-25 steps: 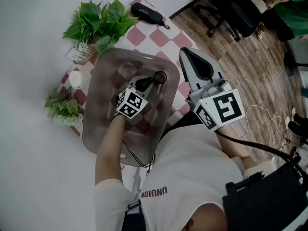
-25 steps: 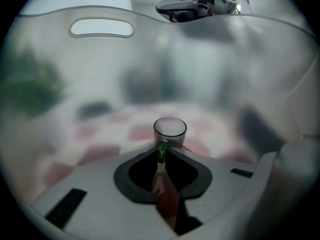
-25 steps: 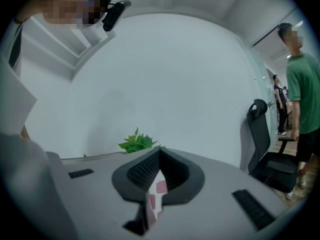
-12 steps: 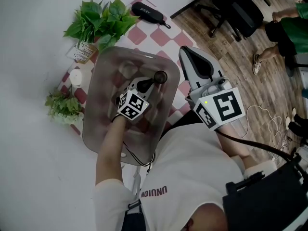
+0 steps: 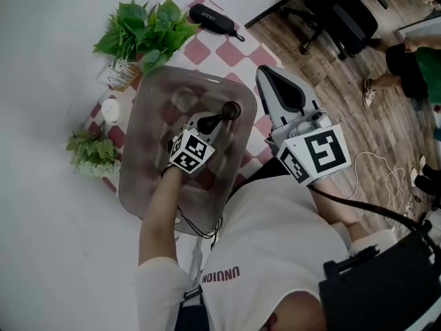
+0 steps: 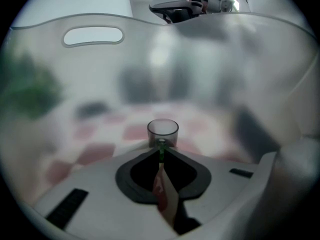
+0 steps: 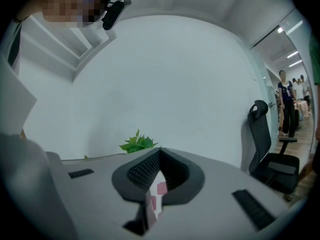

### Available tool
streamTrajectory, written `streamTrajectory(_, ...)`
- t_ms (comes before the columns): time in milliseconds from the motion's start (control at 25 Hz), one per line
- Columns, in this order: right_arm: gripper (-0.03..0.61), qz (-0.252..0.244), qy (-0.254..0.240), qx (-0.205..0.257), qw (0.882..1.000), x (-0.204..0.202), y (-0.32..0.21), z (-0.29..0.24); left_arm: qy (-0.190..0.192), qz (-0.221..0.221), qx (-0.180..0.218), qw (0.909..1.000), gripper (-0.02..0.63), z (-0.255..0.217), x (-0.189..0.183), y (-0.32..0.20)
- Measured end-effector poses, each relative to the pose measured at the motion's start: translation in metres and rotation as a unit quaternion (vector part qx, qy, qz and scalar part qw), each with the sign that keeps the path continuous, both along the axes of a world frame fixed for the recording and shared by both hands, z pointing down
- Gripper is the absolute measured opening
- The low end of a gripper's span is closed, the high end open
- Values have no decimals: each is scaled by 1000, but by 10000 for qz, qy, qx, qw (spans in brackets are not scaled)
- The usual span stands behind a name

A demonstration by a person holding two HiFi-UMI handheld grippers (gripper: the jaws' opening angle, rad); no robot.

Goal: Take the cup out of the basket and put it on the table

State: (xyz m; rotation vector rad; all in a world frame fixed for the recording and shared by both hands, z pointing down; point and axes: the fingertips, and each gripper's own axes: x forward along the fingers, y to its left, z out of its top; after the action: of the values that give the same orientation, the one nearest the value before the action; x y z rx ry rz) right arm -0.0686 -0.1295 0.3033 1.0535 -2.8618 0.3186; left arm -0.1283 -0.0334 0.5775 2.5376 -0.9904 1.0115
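In the centre of the frame, the left gripper (image 5: 221,115), its jaws just closing, pinches the near wall of the clear cup (image 6: 163,129) inside the translucent basket (image 5: 141,95). To its right, the right gripper (image 7: 158,152) hovers closed and empty.

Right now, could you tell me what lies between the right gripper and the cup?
One translucent wall of the basket: in the head view the cup stands inside it and the right gripper outside.

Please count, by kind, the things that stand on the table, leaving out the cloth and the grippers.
plants: 2
basket: 1
cup, inside the basket: 1
black case: 1
white round thing: 1
Total: 6
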Motion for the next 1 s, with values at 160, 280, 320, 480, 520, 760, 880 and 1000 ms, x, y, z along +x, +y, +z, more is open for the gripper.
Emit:
streamTrajectory(160, 18, 9, -15, 2, 10000, 1, -1, -1, 46, -63, -49, 10000, 40, -1, 0, 1)
streamTrajectory(280, 18, 15, -36, 8, 10000, 1, -1, -1, 99, -63, -39, 9999, 40, -4, 1, 1)
streamTrajectory(320, 18, 15, -42, 12, 10000, 1, -1, -1, 104, -56, -34, 9999, 40, -6, 2, 1)
streamTrajectory(480, 18, 2, -72, 33, 10000, 1, 1, -3, 89, -55, -31, 9999, 40, -11, 2, 1)
streamTrajectory(520, 18, -1, -78, 38, 10000, 2, 1, -4, 90, -68, -27, 9999, 40, -12, 2, 1)
streamTrajectory(760, 18, 1, -113, 75, 9999, 2, 0, -4, 98, -148, 2, 9998, 40, -17, -5, 0)
streamTrajectory(880, 18, -11, -126, 88, 9999, 5, 2, -9, 135, -236, 19, 9996, 40, -26, -7, 1)
streamTrajectory(1000, 18, -22, -154, 108, 9998, 8, 4, -14, 144, -278, 60, 9995, 40, -36, -8, 1)
